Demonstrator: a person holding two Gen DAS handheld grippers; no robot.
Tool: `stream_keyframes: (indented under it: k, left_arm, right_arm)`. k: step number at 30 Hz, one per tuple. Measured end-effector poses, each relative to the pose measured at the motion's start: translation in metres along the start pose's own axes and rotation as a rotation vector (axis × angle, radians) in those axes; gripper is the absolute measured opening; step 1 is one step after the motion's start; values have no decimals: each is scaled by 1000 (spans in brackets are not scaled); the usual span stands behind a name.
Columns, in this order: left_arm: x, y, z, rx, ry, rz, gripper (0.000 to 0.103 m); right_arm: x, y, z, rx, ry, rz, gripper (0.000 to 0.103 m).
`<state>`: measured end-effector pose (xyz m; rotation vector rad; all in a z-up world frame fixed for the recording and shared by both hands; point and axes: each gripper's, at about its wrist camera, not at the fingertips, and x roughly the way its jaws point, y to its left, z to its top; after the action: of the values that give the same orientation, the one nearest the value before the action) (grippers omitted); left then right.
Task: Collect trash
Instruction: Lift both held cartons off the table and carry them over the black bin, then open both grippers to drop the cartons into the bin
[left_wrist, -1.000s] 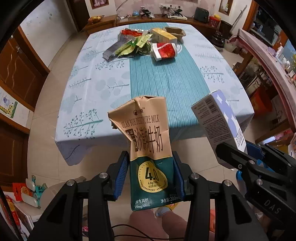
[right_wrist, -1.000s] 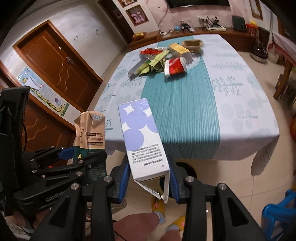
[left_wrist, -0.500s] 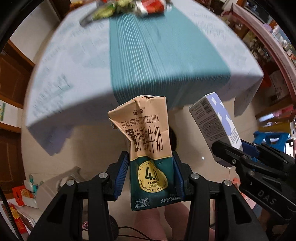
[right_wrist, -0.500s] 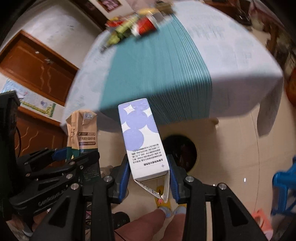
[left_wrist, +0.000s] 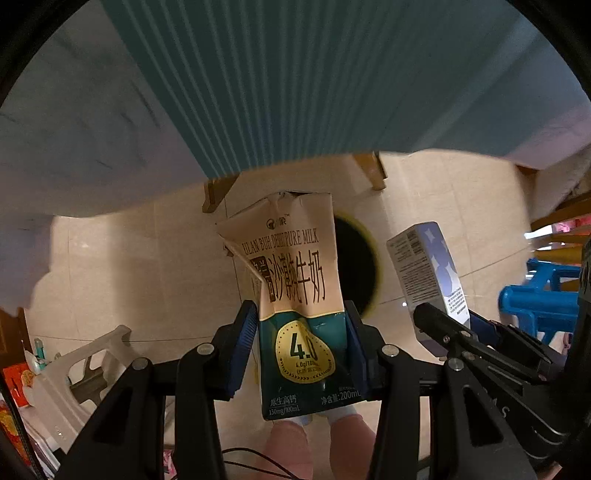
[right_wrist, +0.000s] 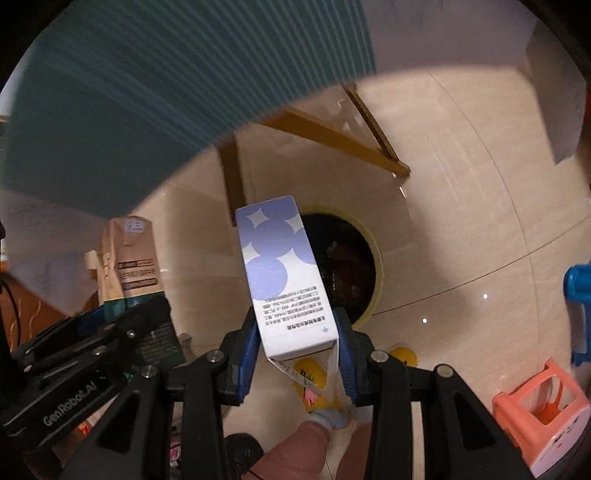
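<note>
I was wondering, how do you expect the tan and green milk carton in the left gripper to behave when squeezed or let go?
The milk carton is dented, with a crumpled top, so it is probably empty, light and soft. The left gripper clamps its lower part, which would likely cave further under squeezing. Released, it would probably drop flat without rolling.

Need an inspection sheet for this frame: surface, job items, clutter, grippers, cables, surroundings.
Surface: beige tiled floor; teal striped tablecloth overhangs it.
Job's things: crumpled tan-and-green milk carton; white-and-purple carton; round dark yellow-rimmed trash bin below both.
Clutter: white plastic stool, blue stool, salmon stool.
Grippers: left gripper clamps milk carton; right gripper clamps purple carton.
Cables: thin black wire near feet.
Surroundings: wooden table legs.
</note>
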<state>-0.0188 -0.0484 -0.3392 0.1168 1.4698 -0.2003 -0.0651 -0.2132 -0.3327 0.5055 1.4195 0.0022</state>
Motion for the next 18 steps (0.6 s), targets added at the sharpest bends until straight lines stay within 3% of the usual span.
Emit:
stream_keyframes:
  k: [9,11,12,14,18]
  left_arm:
    - [73,5,3,13,8,21,47]
    - [81,2,3,4,11,23,66]
    - [84,3,4,-3,6,23,71]
    - [86,5,6,-21,-11,39,89]
    - [84,22,10,-49,-39,47,95]
  right_arm:
    - [91,-17,10,19,14,8,41]
    - [100,-17,13,23,7,8,41]
    - [106,-18,14,27,1,8,45]
    - [111,-19,17,29,-5,-3,54]
    - [114,-22,15,43,-12,-18,57]
